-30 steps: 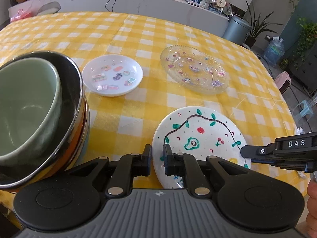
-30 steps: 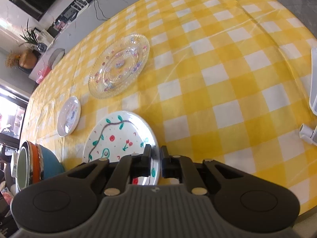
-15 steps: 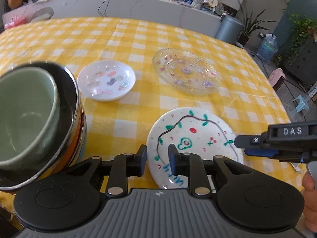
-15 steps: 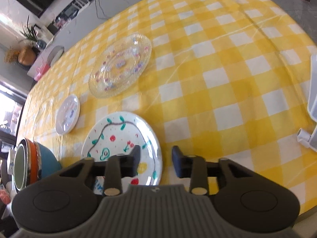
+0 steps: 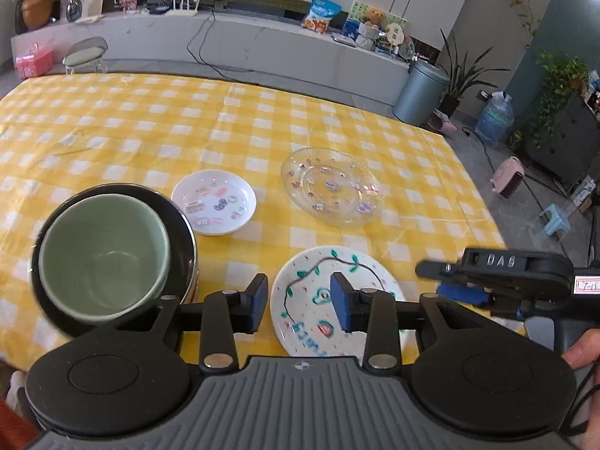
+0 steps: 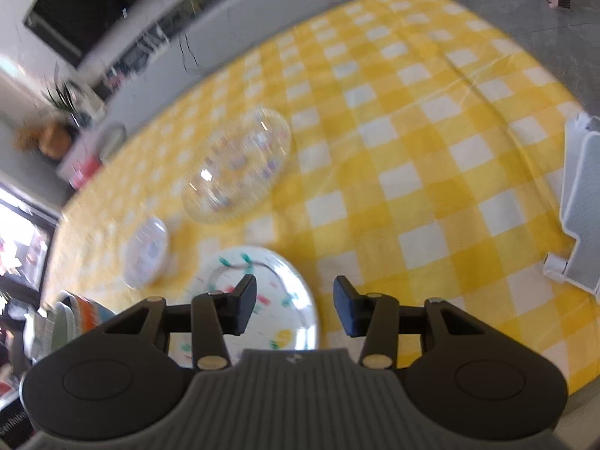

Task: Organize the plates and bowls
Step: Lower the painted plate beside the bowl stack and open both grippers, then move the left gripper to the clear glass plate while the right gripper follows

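Note:
A white plate with a drawn vine and avocado [image 5: 318,281] lies near the table's front edge; it also shows in the right wrist view [image 6: 270,273]. A small white plate with stickers [image 5: 213,206] and a clear glass plate [image 5: 332,191] lie farther back. A green bowl [image 5: 103,251] sits nested in a stack of bowls [image 5: 180,225] at the left. My left gripper [image 5: 299,302] is open and empty above the drawn plate's near side. My right gripper [image 6: 295,305] is open and empty over that plate's right edge; it shows at the right in the left wrist view [image 5: 442,272].
The table has a yellow and white checked cloth [image 5: 131,127]. A white rack-like object [image 6: 581,202] stands at the table's right edge. The right wrist view is blurred. A grey bin [image 5: 420,92], plants and a long counter stand beyond the table.
Both grippers have opened from shut to wide open. Both have risen and pulled back, so more of the table and room shows. The plates and bowls have not moved.

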The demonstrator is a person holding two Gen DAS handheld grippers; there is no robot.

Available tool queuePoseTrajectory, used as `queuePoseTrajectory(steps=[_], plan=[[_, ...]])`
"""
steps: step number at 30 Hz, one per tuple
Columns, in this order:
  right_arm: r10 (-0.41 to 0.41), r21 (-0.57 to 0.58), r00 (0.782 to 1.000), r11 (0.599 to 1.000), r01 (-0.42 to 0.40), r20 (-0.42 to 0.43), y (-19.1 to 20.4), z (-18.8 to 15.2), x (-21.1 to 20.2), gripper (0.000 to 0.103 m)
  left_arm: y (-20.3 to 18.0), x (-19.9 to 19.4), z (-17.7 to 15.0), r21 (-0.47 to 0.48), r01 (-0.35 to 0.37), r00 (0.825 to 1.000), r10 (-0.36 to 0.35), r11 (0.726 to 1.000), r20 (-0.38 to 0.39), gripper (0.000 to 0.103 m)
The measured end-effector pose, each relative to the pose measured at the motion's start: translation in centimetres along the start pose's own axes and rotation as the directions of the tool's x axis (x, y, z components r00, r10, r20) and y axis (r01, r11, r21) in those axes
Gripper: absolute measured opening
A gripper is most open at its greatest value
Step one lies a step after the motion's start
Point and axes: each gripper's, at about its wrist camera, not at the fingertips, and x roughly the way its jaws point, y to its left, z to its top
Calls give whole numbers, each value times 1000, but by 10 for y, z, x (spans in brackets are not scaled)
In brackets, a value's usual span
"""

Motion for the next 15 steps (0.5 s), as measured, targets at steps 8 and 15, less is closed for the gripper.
queuePoseTrajectory(steps=[8,15], plan=[[18,124,992,992,-33,121,23,-1,-50,55,14,-49,9,-15,132,991,-132,991,2,50],[-53,68,995,997,48,79,83,-11,-89,70,10,-85,23,49,147,988,-149,988,40,76]])
